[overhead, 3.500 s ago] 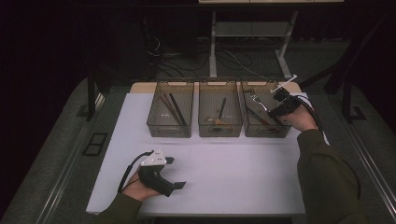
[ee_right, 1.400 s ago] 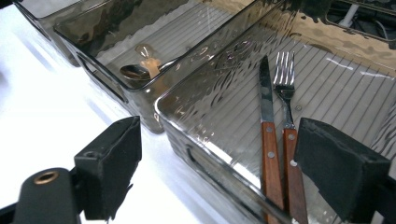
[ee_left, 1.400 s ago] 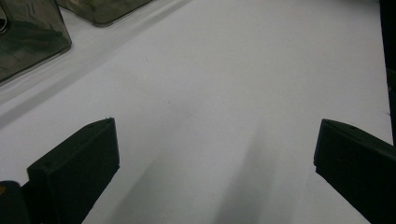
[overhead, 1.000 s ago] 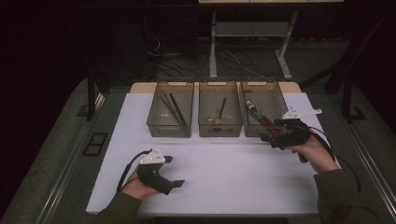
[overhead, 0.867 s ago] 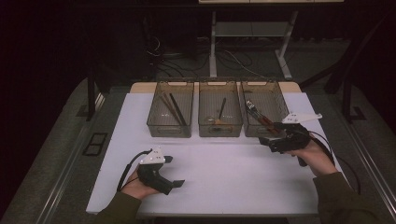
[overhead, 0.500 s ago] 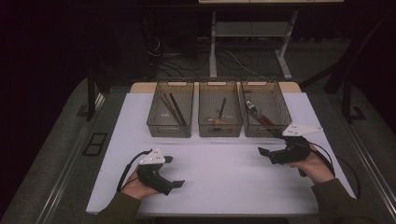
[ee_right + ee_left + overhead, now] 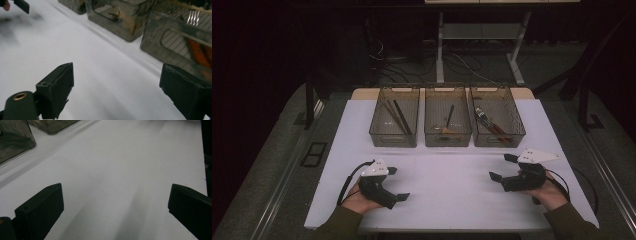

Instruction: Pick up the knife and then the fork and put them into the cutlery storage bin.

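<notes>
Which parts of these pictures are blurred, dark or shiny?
High view: room dark around the bright white table. Left gripper view: soft shadows stretch from the open left claw. Right gripper view: glare streaks on the right bin, and the far hand at top left is blurred past the open right claw.

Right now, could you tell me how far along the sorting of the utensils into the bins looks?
It looks done or paused. Each bin holds utensils: chopsticks in the left bin, a spoon in the middle bin, forks in the right bin. Nothing is in hand: the left gripper and right gripper rest open on the table, and I see no loose utensil on it.
</notes>
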Demonstrator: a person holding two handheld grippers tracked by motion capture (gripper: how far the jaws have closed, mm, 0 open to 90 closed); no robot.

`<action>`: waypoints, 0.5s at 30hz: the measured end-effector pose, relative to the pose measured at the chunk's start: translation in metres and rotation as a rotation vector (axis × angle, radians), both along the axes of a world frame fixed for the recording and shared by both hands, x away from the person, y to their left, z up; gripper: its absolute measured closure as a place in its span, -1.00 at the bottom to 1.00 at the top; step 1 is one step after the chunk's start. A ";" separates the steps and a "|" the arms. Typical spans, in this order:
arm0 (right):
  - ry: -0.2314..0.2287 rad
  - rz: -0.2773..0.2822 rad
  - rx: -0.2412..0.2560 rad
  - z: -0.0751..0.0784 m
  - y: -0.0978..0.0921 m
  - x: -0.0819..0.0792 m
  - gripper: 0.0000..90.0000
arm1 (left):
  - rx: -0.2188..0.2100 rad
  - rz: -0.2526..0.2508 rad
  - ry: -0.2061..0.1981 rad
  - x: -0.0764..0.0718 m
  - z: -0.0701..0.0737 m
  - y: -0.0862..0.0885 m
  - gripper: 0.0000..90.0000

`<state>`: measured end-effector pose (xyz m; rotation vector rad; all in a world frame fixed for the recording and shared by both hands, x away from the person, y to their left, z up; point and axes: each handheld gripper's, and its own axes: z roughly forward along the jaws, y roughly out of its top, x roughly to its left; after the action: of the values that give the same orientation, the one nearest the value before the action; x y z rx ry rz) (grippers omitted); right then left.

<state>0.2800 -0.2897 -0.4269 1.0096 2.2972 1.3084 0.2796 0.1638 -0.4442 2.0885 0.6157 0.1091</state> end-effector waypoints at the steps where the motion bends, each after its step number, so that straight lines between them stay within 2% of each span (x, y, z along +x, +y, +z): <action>1: 0.004 0.003 -0.003 -0.002 0.000 -0.002 -0.73 | -0.001 0.000 0.000 0.000 0.000 0.000 -1.00; 5: 0.016 0.011 -0.027 -0.008 0.002 -0.009 -0.73 | -0.002 0.000 0.000 0.000 0.000 0.000 -1.00; 12: 0.021 0.008 -0.027 -0.014 0.000 -0.017 -0.73 | -0.003 0.001 0.000 0.000 0.000 0.000 -1.00; 15: 0.026 0.002 -0.049 -0.016 -0.001 -0.020 -0.73 | -0.007 0.001 -0.001 0.000 0.000 0.000 -1.00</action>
<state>0.2598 -0.2906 -0.4433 1.0150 2.3383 1.2409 0.2796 0.1642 -0.4437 2.0815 0.6150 0.1087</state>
